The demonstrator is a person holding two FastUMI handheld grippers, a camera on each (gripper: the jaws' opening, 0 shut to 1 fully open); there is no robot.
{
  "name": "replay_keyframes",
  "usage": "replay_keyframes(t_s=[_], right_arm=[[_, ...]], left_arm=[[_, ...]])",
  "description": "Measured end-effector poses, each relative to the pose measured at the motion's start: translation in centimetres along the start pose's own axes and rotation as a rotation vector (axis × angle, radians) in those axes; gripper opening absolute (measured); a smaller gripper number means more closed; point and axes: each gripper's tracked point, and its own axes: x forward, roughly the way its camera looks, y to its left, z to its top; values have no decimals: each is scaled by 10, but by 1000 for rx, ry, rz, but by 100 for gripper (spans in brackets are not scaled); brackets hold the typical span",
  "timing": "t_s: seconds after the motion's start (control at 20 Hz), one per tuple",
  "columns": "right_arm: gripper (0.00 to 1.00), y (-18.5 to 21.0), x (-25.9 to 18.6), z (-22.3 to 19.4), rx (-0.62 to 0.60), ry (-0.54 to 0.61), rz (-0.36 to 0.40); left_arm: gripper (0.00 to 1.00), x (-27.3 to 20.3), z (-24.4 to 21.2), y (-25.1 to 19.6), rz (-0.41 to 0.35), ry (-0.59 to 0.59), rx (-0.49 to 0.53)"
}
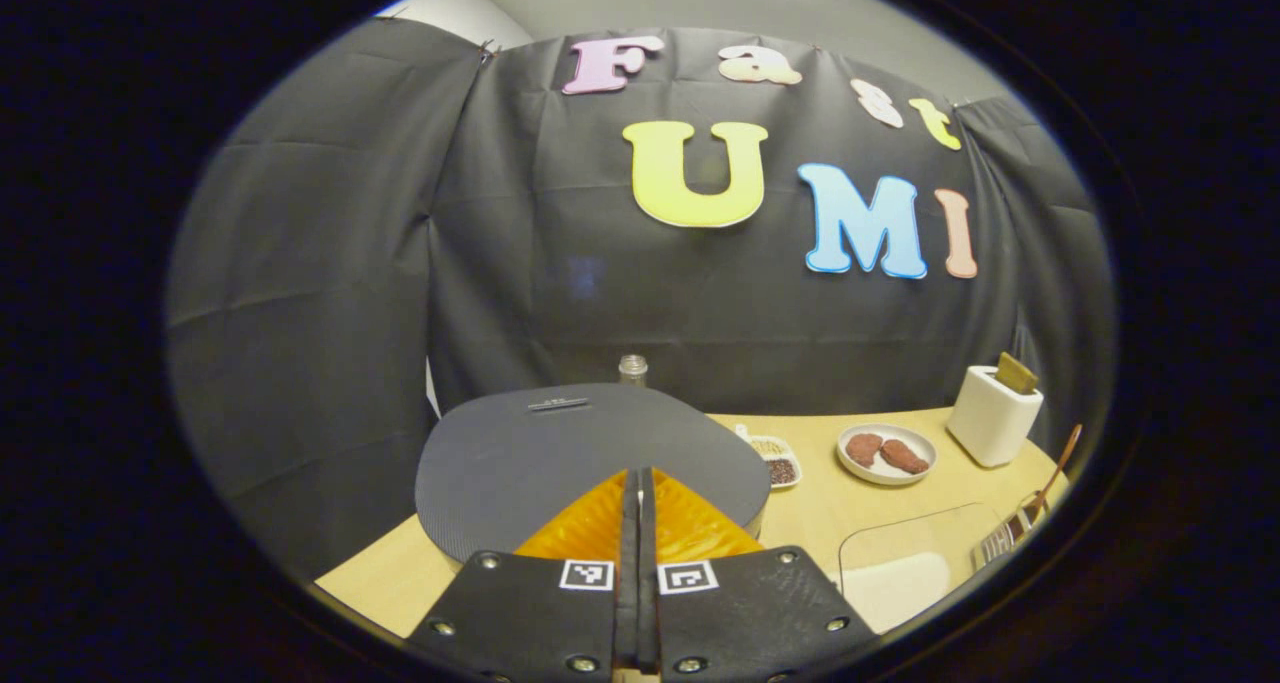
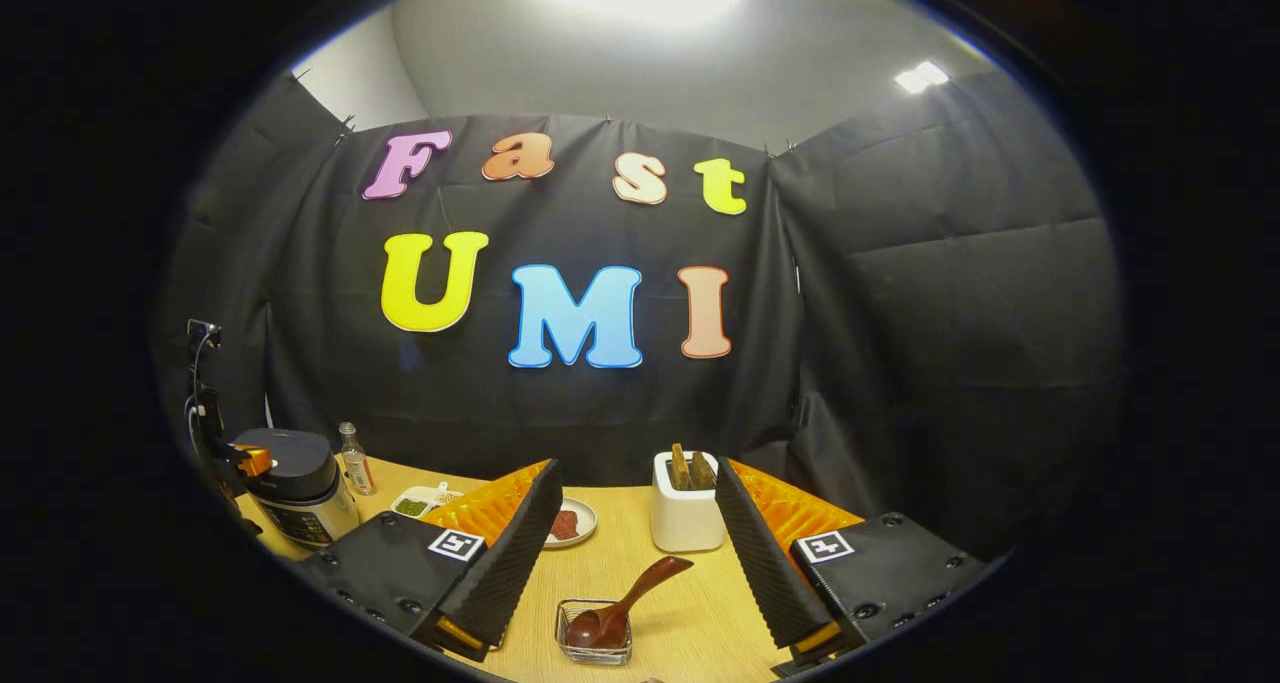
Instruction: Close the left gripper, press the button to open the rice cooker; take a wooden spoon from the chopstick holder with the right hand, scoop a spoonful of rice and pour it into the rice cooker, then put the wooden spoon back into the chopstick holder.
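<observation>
Left claw (image 1: 637,483), closed and empty, hovers over the cooker (image 1: 590,453) lid; next, press its button. Right claw (image 2: 635,553) gapes empty.

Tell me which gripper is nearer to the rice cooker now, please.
Left. The left gripper hovers right above the rice cooker lid; the right gripper is farther off, over the wooden spoon.

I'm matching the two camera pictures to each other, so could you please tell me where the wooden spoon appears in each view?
Left gripper view: the wooden spoon is at the far right edge, its handle leaning up out of the wire holder.
Right gripper view: it is at bottom centre between the open fingers, bowl down in the holder, handle slanting up to the right.
Shared landmark: the white toaster, behind the spoon in both views.
</observation>
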Motion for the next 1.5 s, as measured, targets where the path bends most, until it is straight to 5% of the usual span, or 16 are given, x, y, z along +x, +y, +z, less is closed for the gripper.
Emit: replay_keyframes(t_s=[0.6, 0.65, 0.9, 1.5], right_arm=[[98, -13, 19, -22, 51, 56, 52], [98, -13, 23, -26, 59, 69, 57], [98, -16, 45, -58, 91, 151, 81], [93, -12, 74, -168, 323, 471, 108]], left_arm=[[0, -77, 155, 4, 17, -291, 39], [3, -86, 161, 3, 18, -302, 47], [70, -130, 169, 1, 24, -335, 39], [72, -173, 141, 40, 149, -274, 26]])
